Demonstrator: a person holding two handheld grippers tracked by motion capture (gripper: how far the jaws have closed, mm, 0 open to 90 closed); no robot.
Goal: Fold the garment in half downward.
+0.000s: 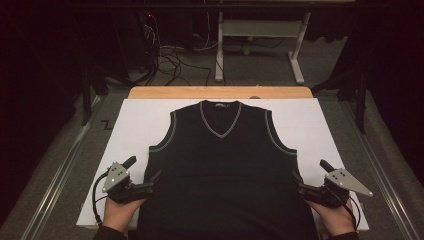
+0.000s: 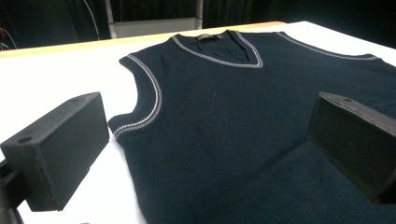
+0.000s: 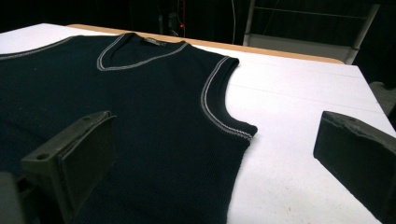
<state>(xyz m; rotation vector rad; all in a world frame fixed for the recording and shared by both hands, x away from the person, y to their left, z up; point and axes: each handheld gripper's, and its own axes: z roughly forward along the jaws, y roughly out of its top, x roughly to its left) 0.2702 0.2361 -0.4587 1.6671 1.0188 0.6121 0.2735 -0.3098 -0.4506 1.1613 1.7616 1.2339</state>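
Both grippers, left gripper (image 1: 150, 182) and right gripper (image 1: 299, 182), gape released beside the ribbed knit vest (image 1: 220, 165).

Nothing readable here. The vest (image 1: 222, 165) carries a small label inside its neckline, but the lettering is too small and blurred to make out. A dark mark sits on the white board (image 1: 130, 120) near its far left corner, illegible.

Both forearms come in from the bottom of the high view, one at each side. The left hand (image 1: 120, 212) holds the left tongs (image 1: 146, 181) low, jaws spread wide and aimed inward. The right hand (image 1: 337, 216) mirrors it, the right tongs (image 1: 306, 181) likewise gaping, nothing between the pads.
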